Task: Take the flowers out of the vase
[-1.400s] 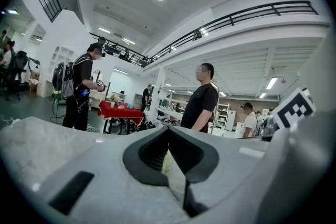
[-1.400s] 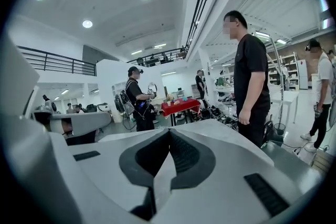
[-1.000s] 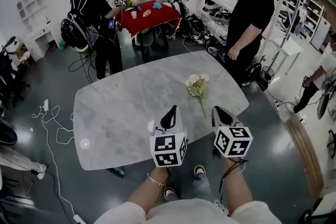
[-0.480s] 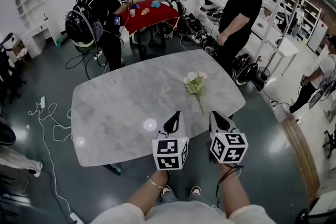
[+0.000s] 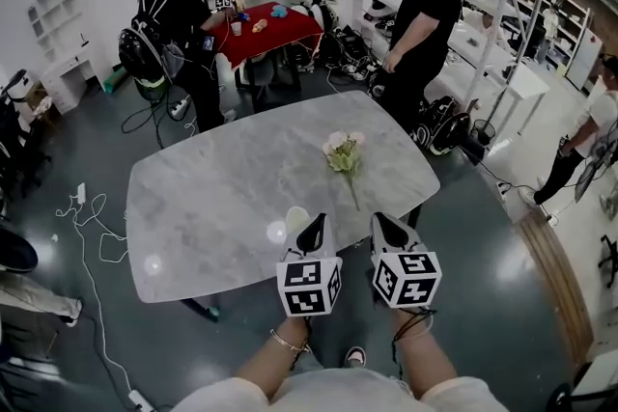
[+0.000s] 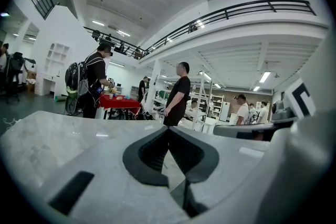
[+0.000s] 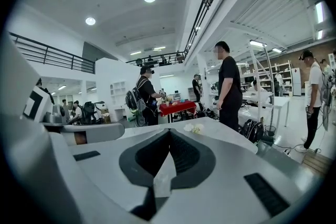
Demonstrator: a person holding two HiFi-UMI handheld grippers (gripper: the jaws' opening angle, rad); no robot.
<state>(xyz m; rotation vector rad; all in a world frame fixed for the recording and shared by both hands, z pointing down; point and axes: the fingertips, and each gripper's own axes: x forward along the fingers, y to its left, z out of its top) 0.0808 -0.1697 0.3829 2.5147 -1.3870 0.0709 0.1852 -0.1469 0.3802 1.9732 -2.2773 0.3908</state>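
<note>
A small bunch of pale flowers point(image 5: 343, 154) with a green stem lies flat on the grey marble table point(image 5: 212, 198), right of its middle. It also shows far off in the right gripper view point(image 7: 193, 127). No vase appears in any view. My left gripper point(image 5: 313, 225) hovers over the table's near edge, its jaws shut and empty point(image 6: 168, 129). Beside it on the right, my right gripper point(image 5: 383, 221) is likewise shut with nothing in it point(image 7: 169, 131). Both point toward the flowers, a short stretch away from them.
A person in black point(image 5: 425, 14) stands at the table's far right corner. Another person with a backpack point(image 5: 174, 24) stands by a red-covered table point(image 5: 266, 24) further back. Cables point(image 5: 92, 227) trail over the floor at left. Shelving point(image 5: 502, 24) lines the right side.
Both shut grippers have sunk a little and drawn back toward the table's near edge. The flowers lie where they were. The person in black has shifted slightly.
</note>
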